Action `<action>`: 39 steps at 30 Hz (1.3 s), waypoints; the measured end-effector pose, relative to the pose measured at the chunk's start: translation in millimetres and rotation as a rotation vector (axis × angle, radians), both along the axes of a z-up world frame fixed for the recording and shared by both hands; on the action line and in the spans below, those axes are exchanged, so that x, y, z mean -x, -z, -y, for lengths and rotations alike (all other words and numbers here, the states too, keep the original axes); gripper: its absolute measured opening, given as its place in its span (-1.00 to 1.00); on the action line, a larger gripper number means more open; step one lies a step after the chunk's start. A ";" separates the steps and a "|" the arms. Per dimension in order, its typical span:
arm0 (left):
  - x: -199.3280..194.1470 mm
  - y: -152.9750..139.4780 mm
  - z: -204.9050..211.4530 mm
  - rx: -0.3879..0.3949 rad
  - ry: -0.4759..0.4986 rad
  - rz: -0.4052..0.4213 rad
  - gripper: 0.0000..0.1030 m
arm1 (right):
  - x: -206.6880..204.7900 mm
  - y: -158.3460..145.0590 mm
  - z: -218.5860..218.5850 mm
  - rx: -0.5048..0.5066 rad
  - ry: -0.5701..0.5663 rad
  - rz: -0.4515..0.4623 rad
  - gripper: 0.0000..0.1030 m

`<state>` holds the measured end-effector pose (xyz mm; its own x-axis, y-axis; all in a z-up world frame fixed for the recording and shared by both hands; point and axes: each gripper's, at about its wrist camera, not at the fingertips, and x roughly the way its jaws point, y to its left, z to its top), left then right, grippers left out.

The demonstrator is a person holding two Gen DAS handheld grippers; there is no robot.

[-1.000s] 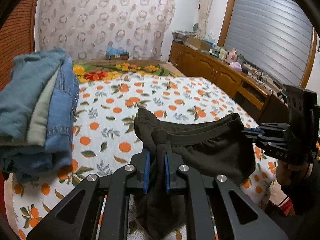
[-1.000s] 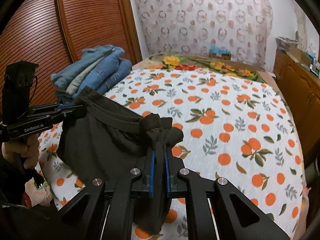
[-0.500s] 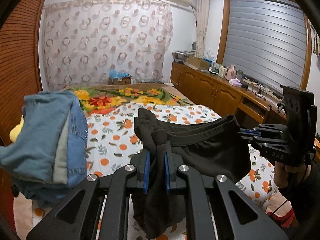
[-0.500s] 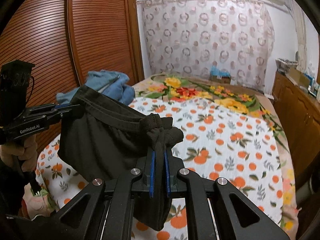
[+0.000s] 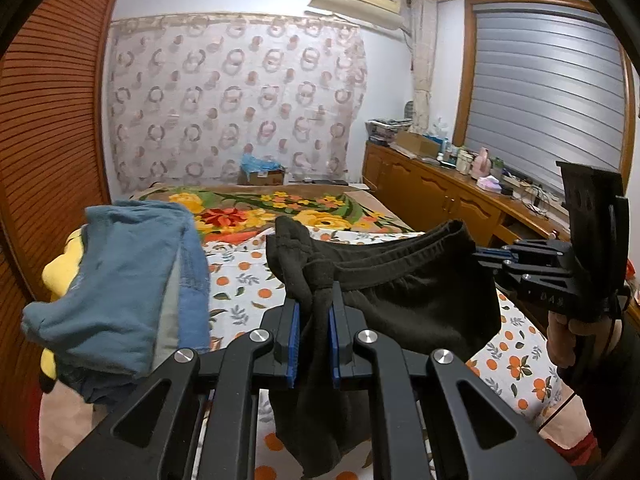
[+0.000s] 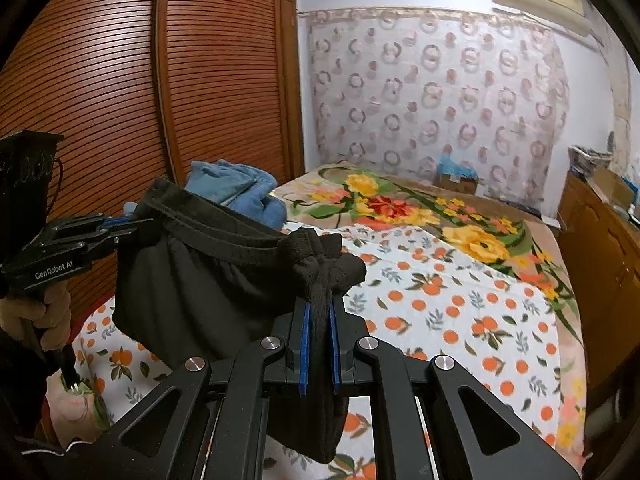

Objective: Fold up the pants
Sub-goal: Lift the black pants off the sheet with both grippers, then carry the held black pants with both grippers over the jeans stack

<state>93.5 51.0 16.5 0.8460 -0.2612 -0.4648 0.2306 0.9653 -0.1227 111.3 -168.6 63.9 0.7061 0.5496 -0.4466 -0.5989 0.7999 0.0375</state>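
- The bed [image 5: 508, 354], covered with an orange-printed sheet, lies below everything; it looks like the place where the folding will be done.
- A pile of blue denim clothes [image 5: 120, 292] sits at the bed's side near the wardrobe, apart from the work.
- The black pants [image 5: 416, 300] hang in the air above the bed, stretched by the waistband between the two tools. The cloth looks soft, light and limp, so it will sag and swing; the thick elastic waistband is the firmest place to hold.
- The left hand-held gripper [image 5: 313, 344] is pressed together on one bunched end of the waistband.
- The right hand-held gripper [image 6: 318, 354] pinches the other end the same way, with cloth hanging below its pads.
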 end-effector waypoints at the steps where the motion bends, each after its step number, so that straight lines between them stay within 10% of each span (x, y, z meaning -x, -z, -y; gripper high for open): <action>1: 1.9 0.8 -4.8 0.004 -0.014 0.000 -0.74 | -2.3 -0.6 -3.0 0.001 -0.011 0.003 -0.84; 39: -24.6 -28.2 -96.7 -0.031 -0.313 0.052 -0.74 | -155.1 -28.9 -123.2 0.018 -0.246 0.168 -0.84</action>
